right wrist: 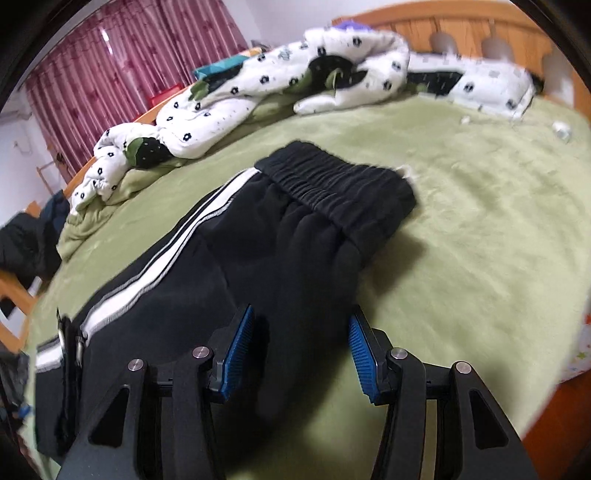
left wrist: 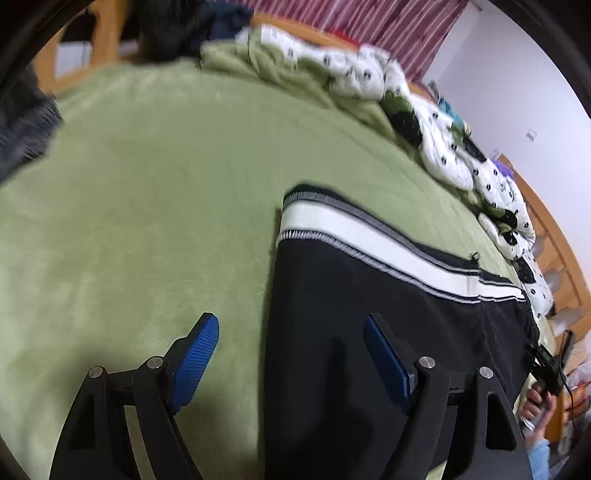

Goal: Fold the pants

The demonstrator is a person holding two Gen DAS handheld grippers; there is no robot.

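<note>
Black pants (left wrist: pixel 369 295) with white side stripes lie flat on a green blanket (left wrist: pixel 147 203). In the left wrist view the leg end with its white band is ahead. My left gripper (left wrist: pixel 291 332) is open, hovering over the pants' left edge, one finger over the blanket, one over the fabric. In the right wrist view the pants (right wrist: pixel 258 240) run from the gathered elastic waistband (right wrist: pixel 332 184) toward the lower left. My right gripper (right wrist: pixel 301 325) is open, its blue pads either side of the pants' near edge below the waistband, holding nothing.
A rumpled white quilt with black flowers (right wrist: pixel 258 85) lies along the bed's far side, also in the left wrist view (left wrist: pixel 443 140). A wooden headboard (right wrist: pixel 461 33), red curtains (right wrist: pixel 129 66) and dark clothes (left wrist: pixel 26 125) border the bed. The blanket (right wrist: pixel 480 221) extends right of the pants.
</note>
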